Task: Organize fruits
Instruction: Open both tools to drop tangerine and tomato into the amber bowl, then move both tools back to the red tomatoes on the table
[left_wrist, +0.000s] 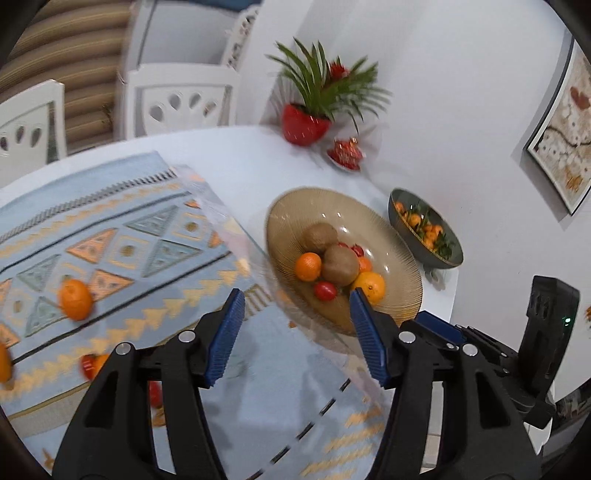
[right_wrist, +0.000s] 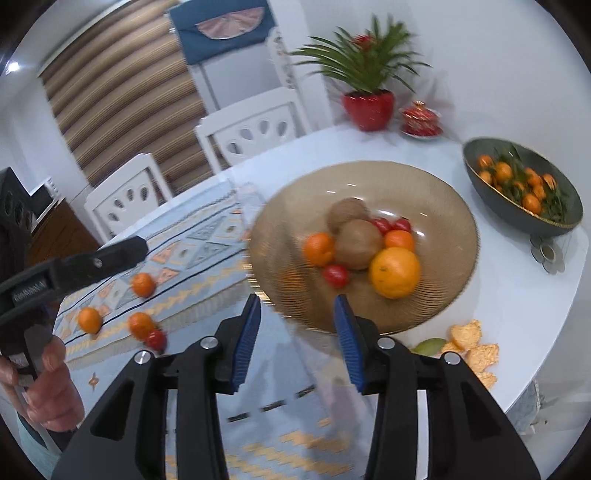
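Observation:
A ribbed amber glass bowl (left_wrist: 399, 258) (right_wrist: 436, 206) holds two kiwis (right_wrist: 356, 242), a large orange (right_wrist: 395, 272), mandarins and small red tomatoes (right_wrist: 335, 276). Loose mandarins (left_wrist: 75, 299) (right_wrist: 143, 284) and a red tomato (right_wrist: 155, 339) lie on the patterned blue cloth (left_wrist: 147, 229) to the left. My left gripper (left_wrist: 297, 301) is open and empty, above the cloth at the bowl's near rim. Over that same near rim my right gripper (right_wrist: 297, 306) hangs open, nothing between its blue pads. The left gripper's black body (right_wrist: 74, 266) shows in the right wrist view, held by a hand (right_wrist: 44, 387).
A dark green bowl (left_wrist: 448, 254) (right_wrist: 491, 199) of leafy mandarins stands right of the amber bowl. A red potted plant (left_wrist: 304, 123) (right_wrist: 369, 107) and a red lidded dish (right_wrist: 421, 120) sit at the table's back. Peel scraps (right_wrist: 469, 343) lie near the right edge. White chairs (right_wrist: 251, 129) stand behind.

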